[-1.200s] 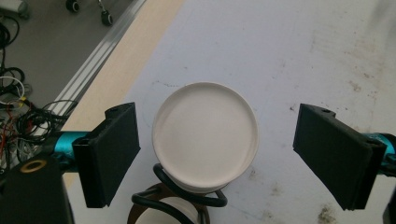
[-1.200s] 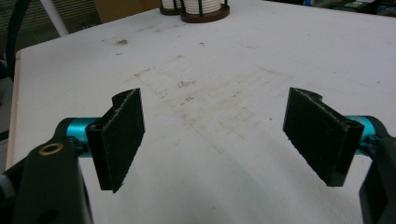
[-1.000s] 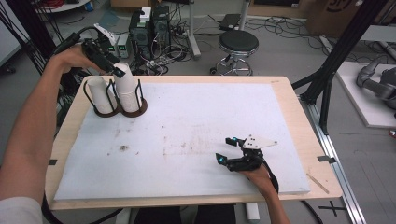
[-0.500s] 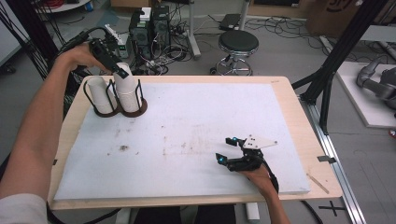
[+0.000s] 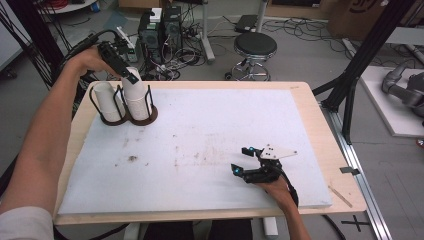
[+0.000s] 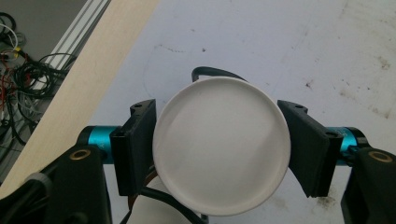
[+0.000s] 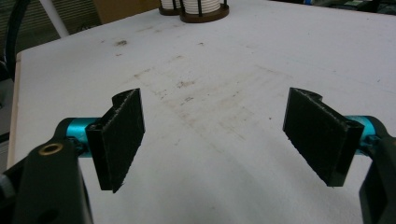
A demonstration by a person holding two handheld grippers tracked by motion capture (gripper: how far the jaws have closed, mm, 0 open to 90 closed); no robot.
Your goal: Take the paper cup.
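While the left hand-held gripper [image 6: 219, 149] has just been closing, it now clamps the white cup [image 6: 220, 148] | cup upright in black wire holder [image 5: 122, 115] at table's [image 5: 310, 100] far-left corner, second cup [image 5: 106, 101] touching beside | right hand-held gripper [image 7: 212, 135] released, resting near front edge | high view shows stool [image 5: 255, 47] behind.

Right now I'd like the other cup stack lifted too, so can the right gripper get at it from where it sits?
Probably yes, after a long reach. The right gripper rests open at the near edge, with bare table between it and the stack. The left gripper, whose jaws just closed around the neighbouring stack, crowds that corner.
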